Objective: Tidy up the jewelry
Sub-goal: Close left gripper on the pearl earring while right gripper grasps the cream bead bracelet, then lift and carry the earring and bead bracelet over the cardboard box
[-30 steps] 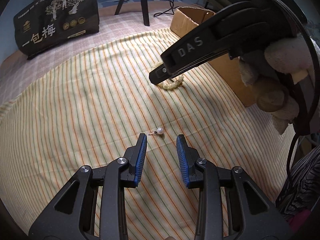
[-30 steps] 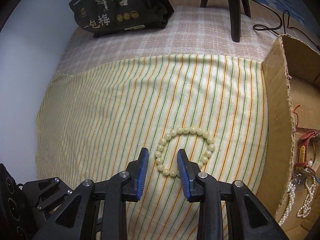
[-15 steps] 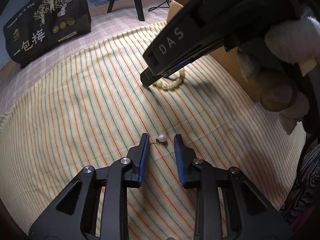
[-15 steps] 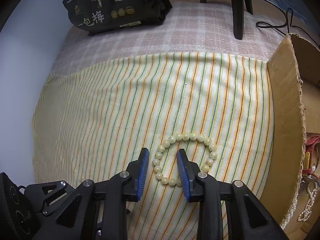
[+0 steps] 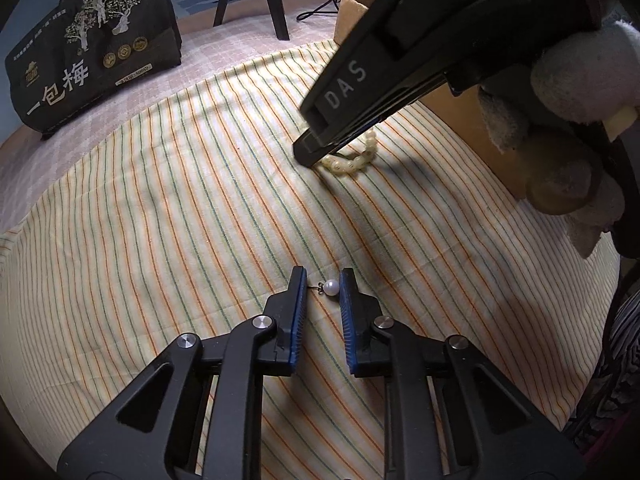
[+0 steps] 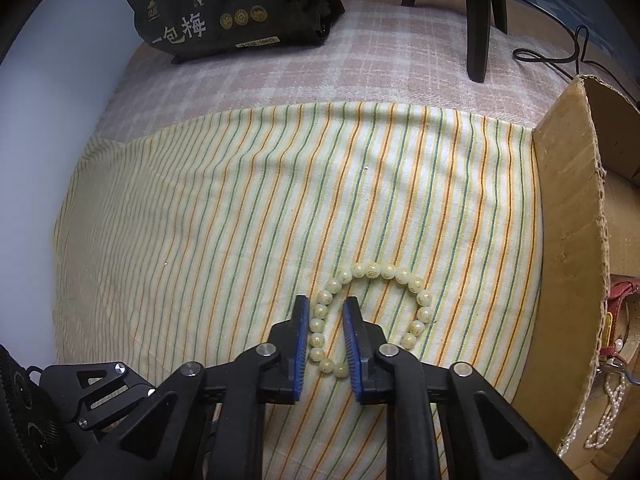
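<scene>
A small pearl earring (image 5: 330, 287) lies on the striped cloth (image 5: 180, 220) between the tips of my left gripper (image 5: 323, 280), which is open around it; the pearl sits close to the right finger. A cream bead bracelet (image 6: 374, 312) lies flat on the same cloth. My right gripper (image 6: 325, 307) is open and straddles the bracelet's left side, with several beads between its jaws. In the left wrist view the right gripper (image 5: 308, 152) comes down from the upper right onto the bracelet (image 5: 356, 160).
An open cardboard box (image 6: 568, 240) stands at the right, holding a pearl necklace (image 6: 608, 412) and a red strap (image 6: 620, 296). A black printed bag (image 6: 236, 4) and black tripod legs (image 6: 480, 20) stand at the back on checked cloth.
Both grippers have moved forward and down. The left one now has the earring between its tips and has narrowed. The right one now straddles the bracelet's left beads.
</scene>
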A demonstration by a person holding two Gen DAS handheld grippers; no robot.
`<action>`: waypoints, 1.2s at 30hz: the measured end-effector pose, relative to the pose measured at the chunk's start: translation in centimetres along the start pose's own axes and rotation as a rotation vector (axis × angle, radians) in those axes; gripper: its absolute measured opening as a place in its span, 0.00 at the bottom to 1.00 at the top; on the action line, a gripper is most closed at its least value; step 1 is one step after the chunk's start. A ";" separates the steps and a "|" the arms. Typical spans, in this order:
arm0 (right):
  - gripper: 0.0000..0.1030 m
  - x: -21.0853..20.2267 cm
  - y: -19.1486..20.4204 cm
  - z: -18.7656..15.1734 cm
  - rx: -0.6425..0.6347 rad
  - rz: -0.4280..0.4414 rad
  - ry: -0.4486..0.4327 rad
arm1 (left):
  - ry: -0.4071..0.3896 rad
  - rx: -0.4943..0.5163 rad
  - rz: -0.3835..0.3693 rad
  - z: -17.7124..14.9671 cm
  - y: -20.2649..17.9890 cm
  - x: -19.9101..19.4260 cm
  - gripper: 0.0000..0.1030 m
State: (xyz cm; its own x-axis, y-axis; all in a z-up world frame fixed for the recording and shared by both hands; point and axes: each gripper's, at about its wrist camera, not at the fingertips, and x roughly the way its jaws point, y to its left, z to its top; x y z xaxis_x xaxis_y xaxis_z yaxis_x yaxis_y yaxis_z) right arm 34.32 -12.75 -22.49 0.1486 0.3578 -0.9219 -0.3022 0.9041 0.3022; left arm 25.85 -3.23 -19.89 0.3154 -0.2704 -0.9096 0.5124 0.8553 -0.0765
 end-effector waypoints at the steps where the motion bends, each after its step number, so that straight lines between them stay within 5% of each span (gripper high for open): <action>1: 0.07 0.0 0.0 0.0 0.001 -0.001 -0.003 | -0.001 -0.002 0.000 -0.3 -0.2 -0.3 0.15; 14: 0.05 -2.3 -1.4 -1.3 0.011 0.029 -0.041 | -0.030 -0.056 0.006 -0.8 0.8 -2.5 0.15; 36: 0.05 -14.0 0.8 -6.5 -0.073 0.083 -0.232 | -0.127 -0.066 0.038 -1.1 -1.8 -9.4 0.15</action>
State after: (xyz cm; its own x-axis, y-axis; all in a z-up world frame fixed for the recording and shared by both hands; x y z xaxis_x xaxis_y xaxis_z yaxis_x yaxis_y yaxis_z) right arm 25.84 -18.58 -10.96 0.3294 0.4821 -0.8119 -0.3884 0.8529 0.3489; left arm 21.06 -1.73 -11.66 0.4345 -0.2878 -0.8534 0.4456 0.8921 -0.0740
